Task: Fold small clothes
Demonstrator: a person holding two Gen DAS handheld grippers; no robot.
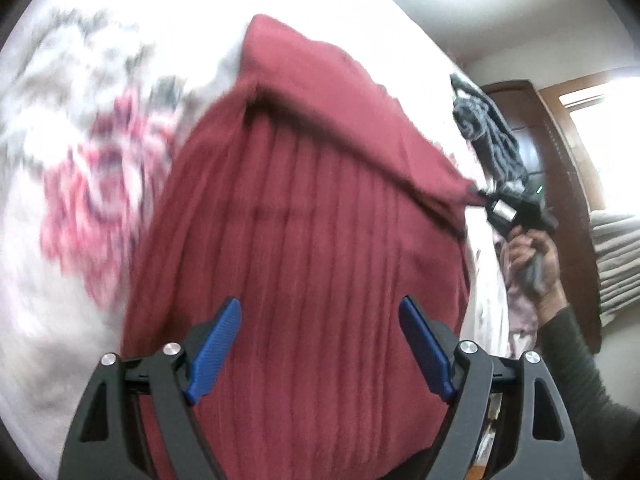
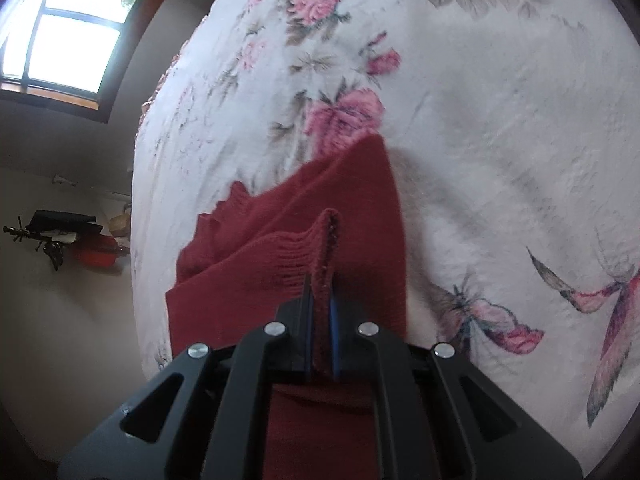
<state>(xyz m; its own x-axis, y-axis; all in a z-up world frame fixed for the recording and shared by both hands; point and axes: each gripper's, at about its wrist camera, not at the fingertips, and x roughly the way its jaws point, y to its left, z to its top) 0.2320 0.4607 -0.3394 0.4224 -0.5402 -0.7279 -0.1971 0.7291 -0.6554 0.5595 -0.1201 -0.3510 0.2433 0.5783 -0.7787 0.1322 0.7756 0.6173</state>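
A dark red ribbed knit garment (image 1: 304,248) lies on a white floral bedspread (image 1: 80,160). My left gripper (image 1: 320,320) hovers open just above its ribbed body, blue pads (image 1: 218,344) spread wide with nothing between them. In the left wrist view, the right gripper (image 1: 486,198) pulls one corner of the garment to the right, held by a person's hand (image 1: 536,256). In the right wrist view, my right gripper (image 2: 322,284) is shut on a ribbed edge of the red garment (image 2: 288,240), which folds over itself below it.
A grey knit item (image 1: 484,132) lies at the bed's far edge beside a wooden door (image 1: 560,152). White bedspread (image 2: 500,140) with pink flowers and butterflies spreads right of the garment. A window (image 2: 60,40) and a shelf with objects (image 2: 64,228) are off the bed's left side.
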